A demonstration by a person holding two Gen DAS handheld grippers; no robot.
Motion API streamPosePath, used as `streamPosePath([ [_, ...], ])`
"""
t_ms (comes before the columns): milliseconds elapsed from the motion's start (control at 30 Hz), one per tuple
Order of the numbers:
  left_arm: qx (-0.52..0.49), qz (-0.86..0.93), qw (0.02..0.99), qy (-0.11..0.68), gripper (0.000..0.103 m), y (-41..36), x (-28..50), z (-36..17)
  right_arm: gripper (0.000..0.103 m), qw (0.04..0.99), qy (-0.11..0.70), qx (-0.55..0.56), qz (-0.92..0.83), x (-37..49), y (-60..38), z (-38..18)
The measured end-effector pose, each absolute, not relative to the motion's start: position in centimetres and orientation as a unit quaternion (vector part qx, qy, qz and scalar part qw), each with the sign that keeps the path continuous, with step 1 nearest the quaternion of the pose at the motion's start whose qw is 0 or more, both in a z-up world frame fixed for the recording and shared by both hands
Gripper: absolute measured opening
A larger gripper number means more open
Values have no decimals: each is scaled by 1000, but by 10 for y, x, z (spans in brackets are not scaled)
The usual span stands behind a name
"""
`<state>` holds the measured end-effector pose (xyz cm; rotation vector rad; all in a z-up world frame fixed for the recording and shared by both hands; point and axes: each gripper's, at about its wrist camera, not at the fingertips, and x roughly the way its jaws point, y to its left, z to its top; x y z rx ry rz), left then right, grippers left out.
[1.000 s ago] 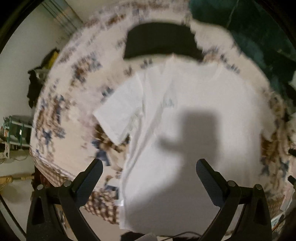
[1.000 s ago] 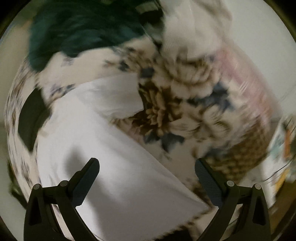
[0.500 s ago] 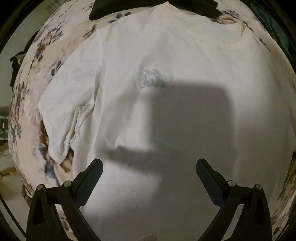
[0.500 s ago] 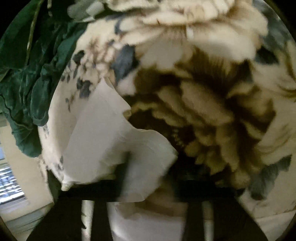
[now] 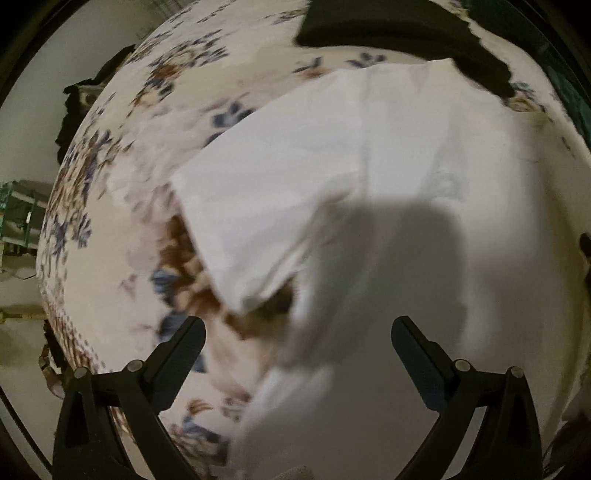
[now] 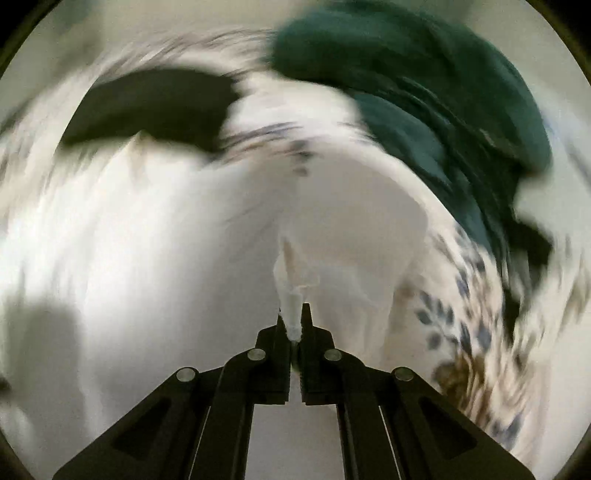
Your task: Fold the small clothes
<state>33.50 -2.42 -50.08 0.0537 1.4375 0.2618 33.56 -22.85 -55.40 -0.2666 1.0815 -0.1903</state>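
Note:
A white T-shirt point(image 5: 388, 192) lies spread on a floral bedspread point(image 5: 122, 229); its left sleeve point(image 5: 251, 221) points toward the lower left. My left gripper point(image 5: 297, 339) is open and empty, hovering over the sleeve's hem and the shirt's left side. In the right wrist view, blurred by motion, my right gripper point(image 6: 294, 325) is shut on a pinched fold of the white T-shirt point(image 6: 184, 240) and holds it lifted above the rest of the shirt.
A black garment point(image 5: 399, 33) lies beyond the shirt's collar and also shows in the right wrist view point(image 6: 147, 107). A dark green garment point(image 6: 424, 103) is heaped at the back right. The bed's left edge point(image 5: 51, 295) drops to the floor.
My right gripper has closed on a fold of the shirt and lifted it, swinging fast. My left gripper has shifted left, from over the shirt's chest to over the left sleeve.

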Motion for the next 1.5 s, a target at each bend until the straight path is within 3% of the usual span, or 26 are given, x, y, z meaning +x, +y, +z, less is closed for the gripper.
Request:
streamPosePath([
  [133, 2, 136, 735, 665, 103, 15, 330, -514, 4, 803, 561, -196, -53, 325, -186, -596],
  [233, -20, 151, 729, 667, 103, 33, 321, -515, 11, 771, 605, -197, -41, 311, -183, -608],
  [267, -37, 155, 724, 671, 103, 46, 319, -517, 18, 772, 608, -183, -29, 301, -182, -602],
  [300, -57, 158, 718, 676, 103, 53, 316, -519, 35, 772, 615, -157, -6, 291, -182, -595],
  [367, -127, 157, 698, 687, 103, 72, 309, -528, 56, 768, 632, -104, 21, 281, -189, -585],
  [467, -281, 140, 663, 680, 103, 101, 301, -547, 57, 761, 647, -47, 9, 261, -200, -573],
  [567, -466, 116, 622, 619, 103, 126, 301, -570, 57, 759, 650, -22, -30, 247, -216, -569],
  [700, -555, 136, 607, 553, 95, 143, 317, -587, 57, 743, 663, 25, -84, 238, -239, -575],
  [733, -562, 147, 611, 538, 68, 146, 321, -588, 57, 738, 666, 41, -100, 236, -244, -577],
  [767, -559, 153, 616, 533, 21, 148, 326, -587, 57, 736, 666, 50, -108, 234, -247, -577],
  [800, -553, 154, 623, 532, 2, 149, 331, -585, 57, 735, 666, 58, -117, 233, -250, -577],
  [1000, -462, 148, 724, 490, 2, 147, 371, -538, 57, 732, 661, 69, -150, 230, -259, -568],
  [1167, -310, 55, 821, 477, 3, 81, 404, -485, 57, 730, 657, 75, -176, 218, -276, -558],
  [1400, -235, -101, 784, 565, 6, -46, 433, -512, 57, 712, 668, 91, -195, 223, -289, -567],
  [1433, -218, -109, 775, 583, 9, -55, 431, -516, 57, 711, 669, 95, -197, 219, -290, -567],
  [1467, -204, -112, 769, 595, 24, -59, 425, -517, 57, 710, 669, 97, -197, 217, -294, -568],
  [1500, -201, -118, 766, 599, 49, -57, 422, -518, 57, 710, 669, 98, -197, 215, -295, -567],
])
